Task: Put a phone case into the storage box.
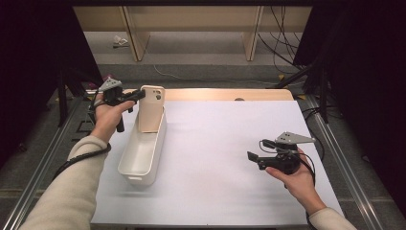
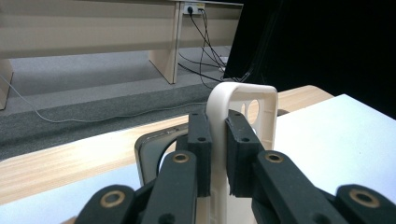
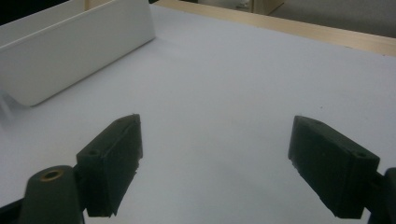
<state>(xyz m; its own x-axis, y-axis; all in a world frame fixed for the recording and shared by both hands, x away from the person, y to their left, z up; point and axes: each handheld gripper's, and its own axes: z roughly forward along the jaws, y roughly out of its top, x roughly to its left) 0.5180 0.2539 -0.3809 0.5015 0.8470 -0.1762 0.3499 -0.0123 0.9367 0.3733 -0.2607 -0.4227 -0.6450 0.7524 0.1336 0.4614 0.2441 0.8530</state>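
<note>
Already the left tongs (image 1: 137, 95) had the phone case (image 1: 152, 109) pinched by its top edge, their jaws shut on the cream rim as the left gripper view showed (image 2: 215, 154). The case (image 2: 243, 112) stood upright, camera cutout at the top, its lower end down inside the far end of the white bin (image 1: 142, 152), which lay just below and beside those tongs on the white mat (image 1: 225, 158). Whether the bottom of the case touched the bin floor could not be told from the high view.

So the carrying part looked done, in my judgement: the case was over and partly within the bin. What seemed left was to lower or lean it in, spread the jaws, and draw the left tongs clear.

The right tongs (image 1: 254, 158) hovered well apart from the bin, low over the mat on the person's right side, jaws spread wide and holding nothing. In the right gripper view (image 3: 215, 168) bare mat lay between the two black jaws, with the long wall of the bin (image 3: 79, 51) ahead and to their left. They appeared idle, playing no part in the placing.
</note>
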